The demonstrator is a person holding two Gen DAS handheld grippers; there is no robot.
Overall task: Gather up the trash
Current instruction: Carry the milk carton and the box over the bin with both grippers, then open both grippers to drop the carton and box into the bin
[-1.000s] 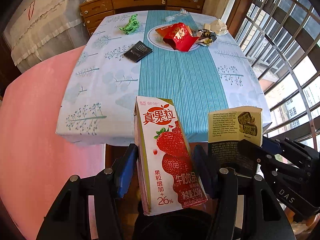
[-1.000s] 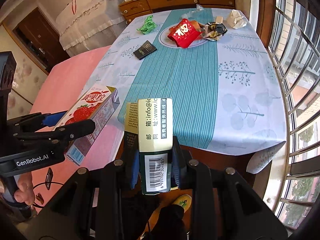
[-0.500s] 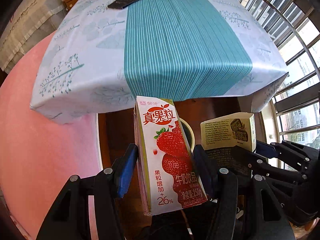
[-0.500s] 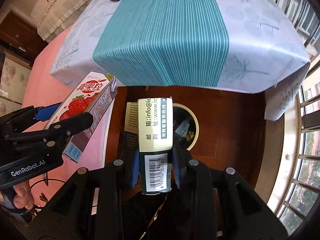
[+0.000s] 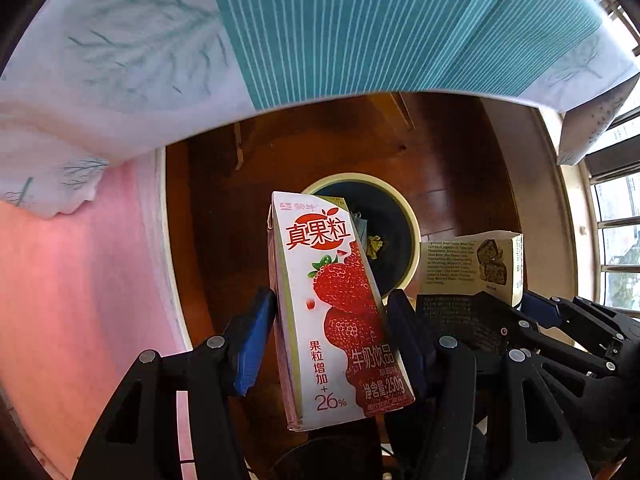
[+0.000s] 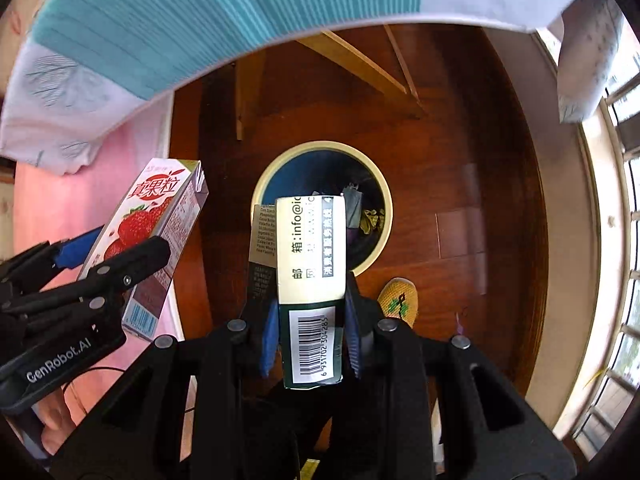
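Observation:
My left gripper (image 5: pixel 332 320) is shut on a strawberry milk carton (image 5: pixel 332 312), white and red, held upright between the blue pads. My right gripper (image 6: pixel 310 320) is shut on a cream and dark green snack box (image 6: pixel 310 256) with a barcode. Both point down over a round trash bin (image 6: pixel 382 196) with a cream rim and dark inside, standing on the wooden floor with crumpled scraps in it. In the left wrist view the bin (image 5: pixel 412 224) lies behind the carton, and the snack box (image 5: pixel 468 264) shows at the right. The carton (image 6: pixel 156 224) shows at the left of the right wrist view.
The table's hanging cloth (image 5: pixel 360 24), teal-striped and white with leaf prints, fills the top of both views. A pink covering (image 5: pixel 80 280) lies at the left. A yellow knitted slipper (image 6: pixel 398 300) sits beside the bin. Window bars (image 6: pixel 624 240) run along the right.
Both grippers have sunk from above the table top to below its edge, carrying the carton and the box. The bin on the floor has come into view and grown larger.

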